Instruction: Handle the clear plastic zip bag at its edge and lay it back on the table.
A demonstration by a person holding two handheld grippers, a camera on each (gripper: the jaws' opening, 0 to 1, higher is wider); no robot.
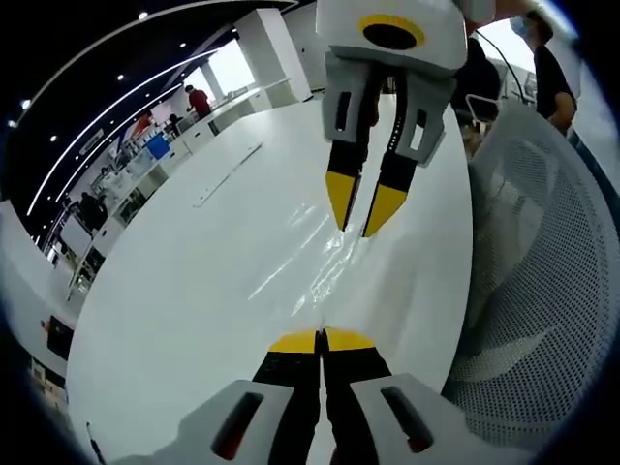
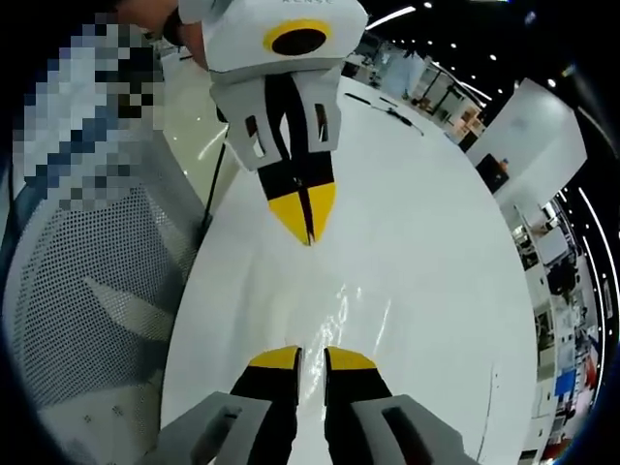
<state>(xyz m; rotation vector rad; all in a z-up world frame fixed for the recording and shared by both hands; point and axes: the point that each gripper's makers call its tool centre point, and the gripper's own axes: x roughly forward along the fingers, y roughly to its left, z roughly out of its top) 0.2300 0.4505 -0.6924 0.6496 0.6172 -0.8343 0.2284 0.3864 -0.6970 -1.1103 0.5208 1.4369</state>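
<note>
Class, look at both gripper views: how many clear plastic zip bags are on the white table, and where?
1. The clear zip bag lies flat on the white table between the two grippers: the left gripper at its near edge, the right gripper at its far edge. Its outline is faint.

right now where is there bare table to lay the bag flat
The white glossy table is bare beyond the clear plastic zip bag, toward the thin dark strip at its far end. It is crowded between the left gripper and right gripper, and along the white mesh chair edge.
</note>
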